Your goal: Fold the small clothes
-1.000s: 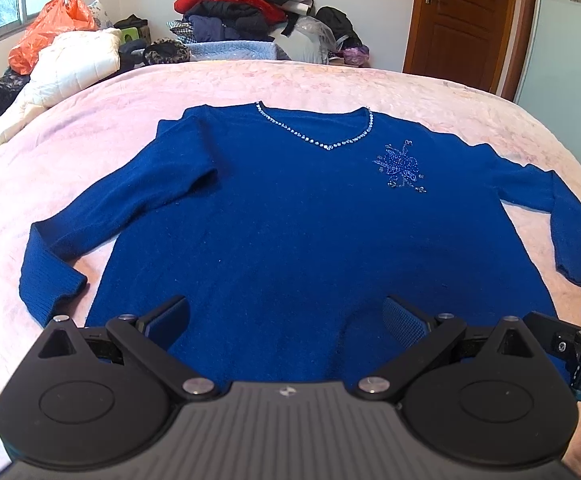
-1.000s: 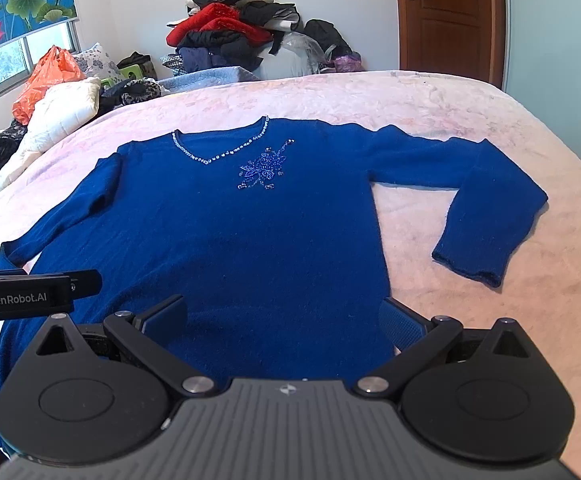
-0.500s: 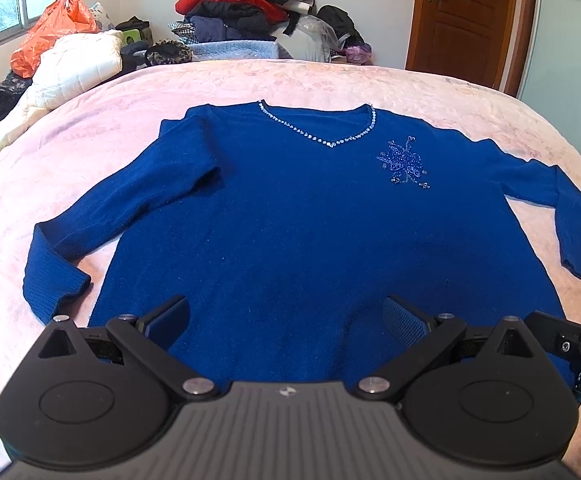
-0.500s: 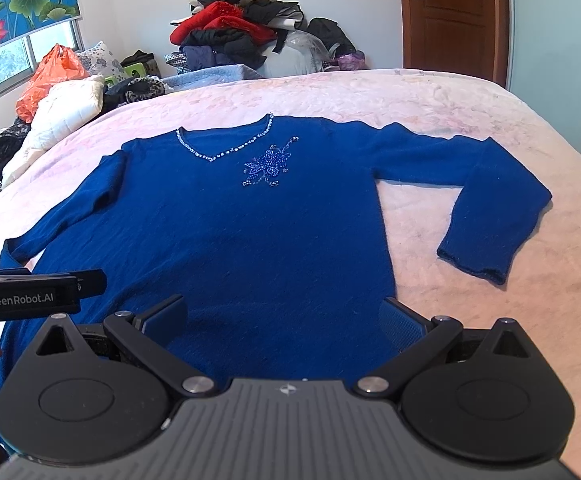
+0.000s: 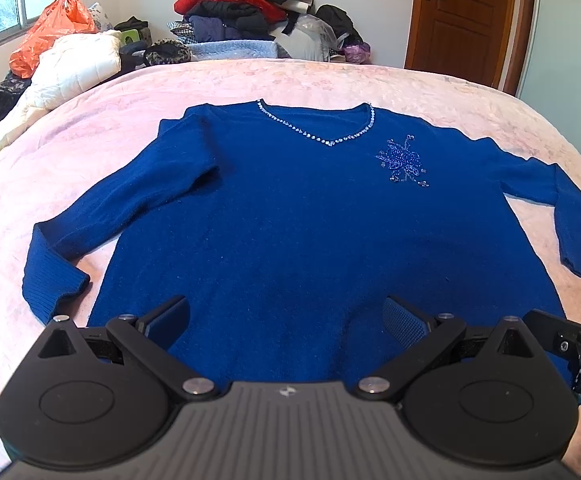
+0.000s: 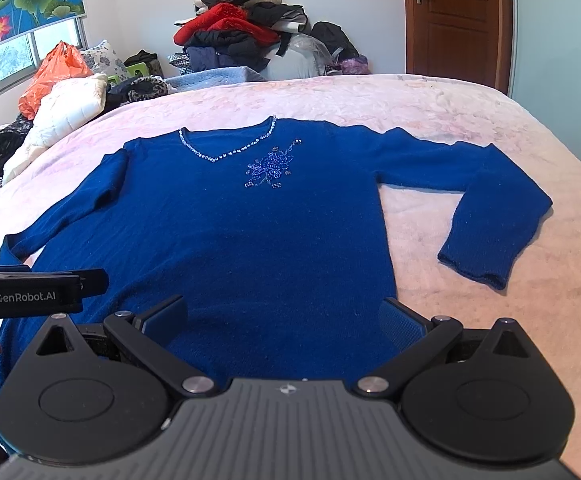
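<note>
A blue V-neck sweater [image 5: 290, 216] with a beaded neckline and a flower motif lies flat, face up, on a pink bedspread [image 5: 90, 140]; it also shows in the right wrist view [image 6: 250, 232]. Both sleeves are spread out, the left cuff [image 5: 50, 284] and the right cuff [image 6: 474, 268] bent toward the hem. My left gripper [image 5: 286, 320] is open and empty above the hem. My right gripper [image 6: 284, 320] is open and empty above the hem, toward the sweater's right side.
A heap of clothes [image 5: 250, 12] stands behind the bed. A white quilted jacket [image 5: 66, 68] and an orange bag [image 5: 50, 28] lie at the far left. A wooden door [image 5: 462, 16] is at the back right.
Both grippers have drifted slightly, so the sweater sits a little further right and lower in each view. Both stay open. The sweater has not moved.
</note>
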A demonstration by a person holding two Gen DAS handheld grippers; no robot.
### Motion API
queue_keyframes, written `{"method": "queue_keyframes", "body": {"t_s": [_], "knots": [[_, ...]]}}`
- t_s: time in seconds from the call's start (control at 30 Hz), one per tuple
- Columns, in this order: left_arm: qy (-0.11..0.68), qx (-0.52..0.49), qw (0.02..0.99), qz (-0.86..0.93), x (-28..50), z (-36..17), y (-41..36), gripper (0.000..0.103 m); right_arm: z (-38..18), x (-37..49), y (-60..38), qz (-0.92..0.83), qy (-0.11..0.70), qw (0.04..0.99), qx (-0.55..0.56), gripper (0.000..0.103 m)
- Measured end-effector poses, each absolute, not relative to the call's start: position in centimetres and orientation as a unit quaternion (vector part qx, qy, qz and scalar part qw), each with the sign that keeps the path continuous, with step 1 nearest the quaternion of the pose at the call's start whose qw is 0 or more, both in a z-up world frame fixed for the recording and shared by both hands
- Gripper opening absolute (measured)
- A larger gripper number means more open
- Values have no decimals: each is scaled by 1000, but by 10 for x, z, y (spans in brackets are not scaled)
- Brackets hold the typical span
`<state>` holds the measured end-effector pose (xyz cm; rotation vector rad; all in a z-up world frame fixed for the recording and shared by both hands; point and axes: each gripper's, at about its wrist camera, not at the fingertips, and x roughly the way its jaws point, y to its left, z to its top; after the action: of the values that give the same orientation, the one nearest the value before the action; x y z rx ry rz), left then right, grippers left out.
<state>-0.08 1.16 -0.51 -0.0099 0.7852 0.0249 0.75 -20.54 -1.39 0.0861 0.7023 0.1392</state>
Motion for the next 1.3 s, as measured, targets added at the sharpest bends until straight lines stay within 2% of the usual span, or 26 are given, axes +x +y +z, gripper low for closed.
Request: {"method": "queue_keyframes", "body": {"t_s": [1.3], "knots": [[380,10,925,24,-2,-5,8,103,-11,5,-209,100,318,942,45,103]]}}
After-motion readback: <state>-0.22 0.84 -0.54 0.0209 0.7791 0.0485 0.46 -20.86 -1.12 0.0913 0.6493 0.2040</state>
